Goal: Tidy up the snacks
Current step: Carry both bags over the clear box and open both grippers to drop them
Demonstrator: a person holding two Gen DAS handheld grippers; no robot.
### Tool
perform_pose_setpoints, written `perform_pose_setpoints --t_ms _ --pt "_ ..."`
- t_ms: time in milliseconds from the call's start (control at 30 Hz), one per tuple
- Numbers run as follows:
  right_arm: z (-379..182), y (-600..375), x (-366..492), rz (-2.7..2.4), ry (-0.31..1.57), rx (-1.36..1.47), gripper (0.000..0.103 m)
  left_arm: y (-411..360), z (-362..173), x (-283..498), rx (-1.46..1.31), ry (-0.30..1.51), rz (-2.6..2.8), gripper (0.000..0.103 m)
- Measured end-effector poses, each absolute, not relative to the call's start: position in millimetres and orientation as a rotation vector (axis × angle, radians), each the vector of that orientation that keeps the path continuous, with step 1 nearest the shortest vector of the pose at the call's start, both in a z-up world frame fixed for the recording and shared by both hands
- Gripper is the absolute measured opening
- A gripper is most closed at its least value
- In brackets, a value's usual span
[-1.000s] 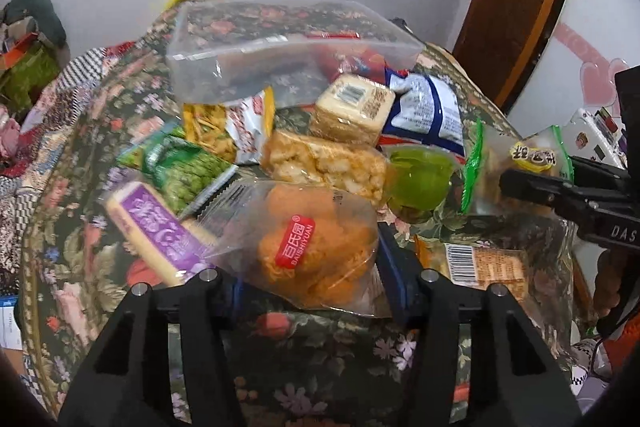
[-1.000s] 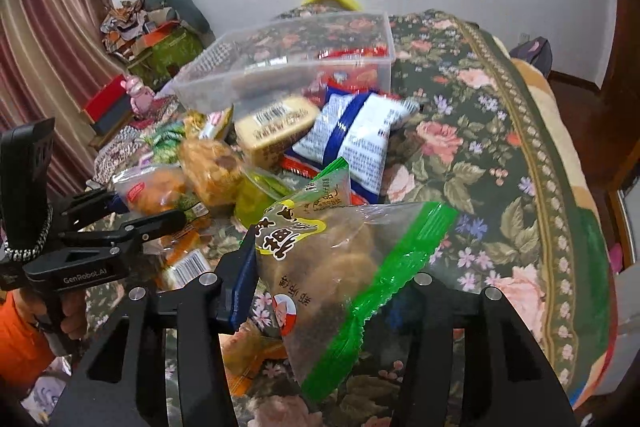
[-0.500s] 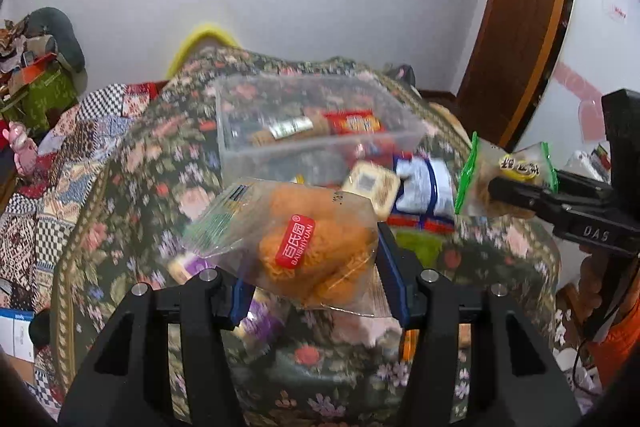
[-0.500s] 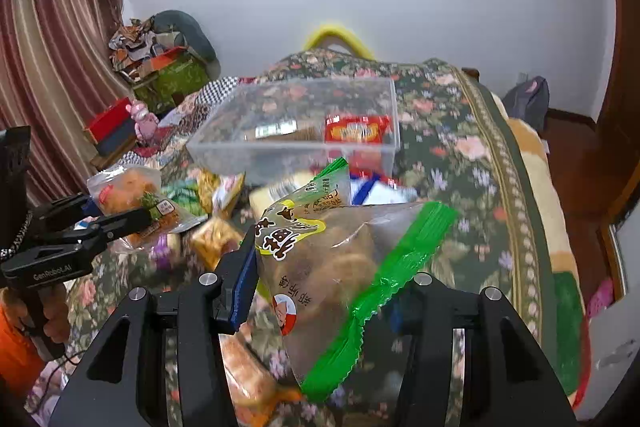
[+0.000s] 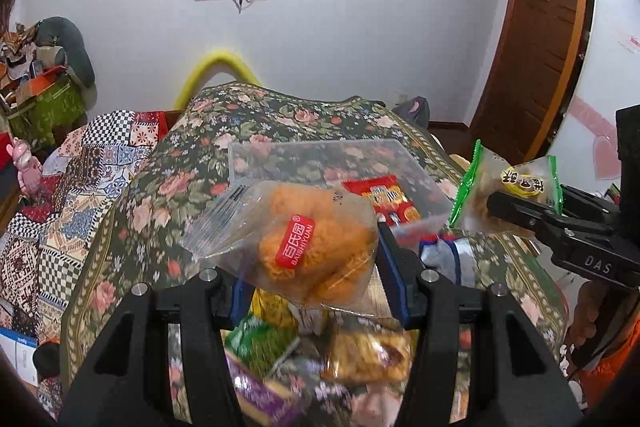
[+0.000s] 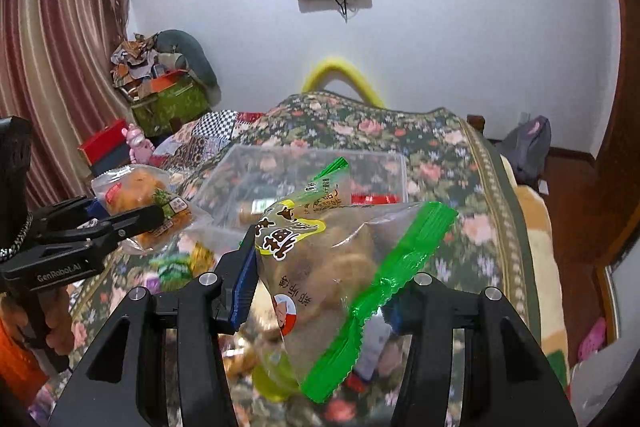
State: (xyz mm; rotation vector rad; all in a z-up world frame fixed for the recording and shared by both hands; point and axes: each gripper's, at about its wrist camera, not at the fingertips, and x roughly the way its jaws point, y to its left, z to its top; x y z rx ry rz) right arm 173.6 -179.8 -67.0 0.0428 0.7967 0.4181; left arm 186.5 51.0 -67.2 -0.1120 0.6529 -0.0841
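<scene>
Left tongs [image 5: 310, 277] clamped on orange snack pack [image 5: 304, 251], right tongs [image 6: 320, 291] clamped on green-edged snack bag [image 6: 344, 267]

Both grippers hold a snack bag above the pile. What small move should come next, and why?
Probably carry both forward over the clear bin. The left gripper is shut on the orange bag, the right gripper on the green-edged bag; both hang short of the bin, which has room.
</scene>
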Motion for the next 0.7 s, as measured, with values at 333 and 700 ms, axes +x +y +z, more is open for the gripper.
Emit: perform_pose_setpoints --t_ms 333,700 --pt "-84 -161 217 0.399 0.811 0.002 0.048 50 -81 242 -0.106 0.686 -0.072 0.054" --pt "-116 -145 252 0.412 0.906 -0.063 0.048 42 -114 286 -0.088 0.774 -0.086 0.054"
